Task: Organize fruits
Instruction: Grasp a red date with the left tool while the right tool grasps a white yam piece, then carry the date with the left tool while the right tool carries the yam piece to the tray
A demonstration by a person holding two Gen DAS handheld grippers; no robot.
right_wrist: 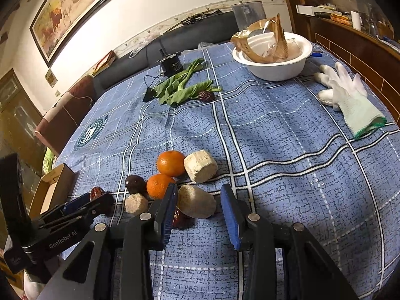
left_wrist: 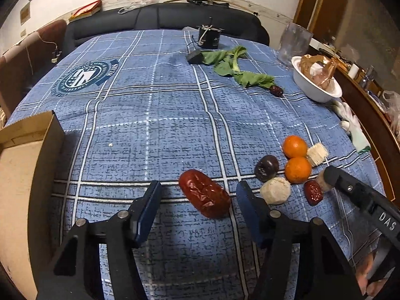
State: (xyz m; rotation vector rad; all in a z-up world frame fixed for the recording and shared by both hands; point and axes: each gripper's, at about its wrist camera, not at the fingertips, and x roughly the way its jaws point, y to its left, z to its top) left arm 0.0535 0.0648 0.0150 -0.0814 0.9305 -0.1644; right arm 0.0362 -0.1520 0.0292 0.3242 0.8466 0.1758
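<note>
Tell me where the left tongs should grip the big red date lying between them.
Grip the big red date across its narrow middle, coming from above. It lies flat and slanted between the open left tongs, so turning them square to its long axis probably seats it best.

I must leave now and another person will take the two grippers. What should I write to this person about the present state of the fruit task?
Left gripper: open, empty, a big red date lying between its fingers.
Right gripper: open, empty, around a beige lump.
Fruits lie loose on the blue cloth: two oranges, a dark round fruit, a small date, another date beside the greens.
The cardboard box stands at the left edge.
Done: no fruit visibly sorted. Left: all of it.
</note>
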